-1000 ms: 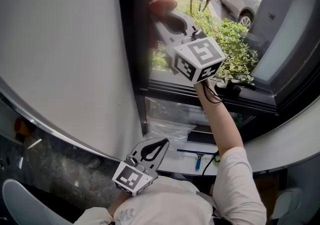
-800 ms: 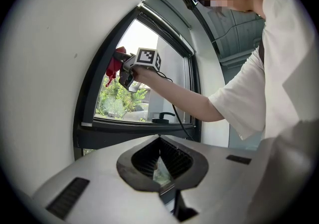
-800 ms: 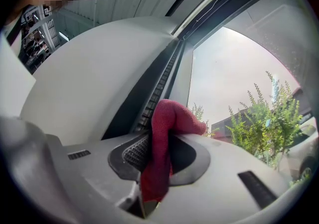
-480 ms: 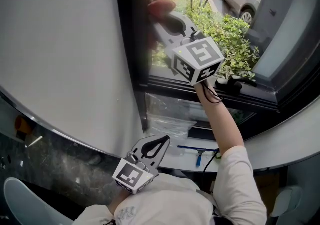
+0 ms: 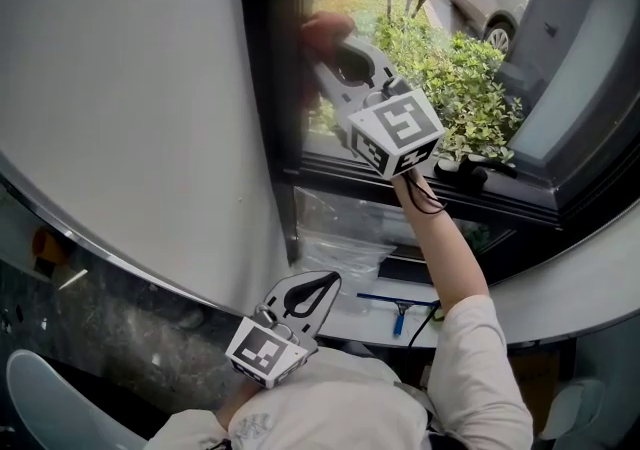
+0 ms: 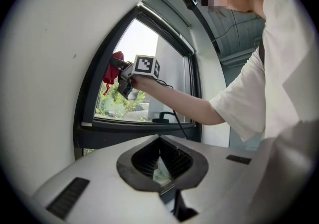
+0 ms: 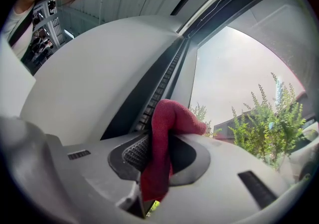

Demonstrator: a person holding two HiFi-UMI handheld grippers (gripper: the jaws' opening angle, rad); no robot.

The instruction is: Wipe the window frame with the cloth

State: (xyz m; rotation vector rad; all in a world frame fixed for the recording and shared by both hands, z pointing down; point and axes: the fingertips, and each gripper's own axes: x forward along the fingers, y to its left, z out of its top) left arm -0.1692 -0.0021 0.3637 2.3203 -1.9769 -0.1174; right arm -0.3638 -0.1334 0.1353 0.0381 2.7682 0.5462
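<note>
right claw: clamped on red cloth, at window frame
left claw: closed, empty
under right claw: squeegee, plastic wrap

The right arm reaches up and far with the forearm stretched almost straight. It holds the right gripper raised, with its jaws clamped on a red cloth. The left gripper is held low and near, close against the torso, its jaws pointing far and pressed together with nothing between them.
</note>
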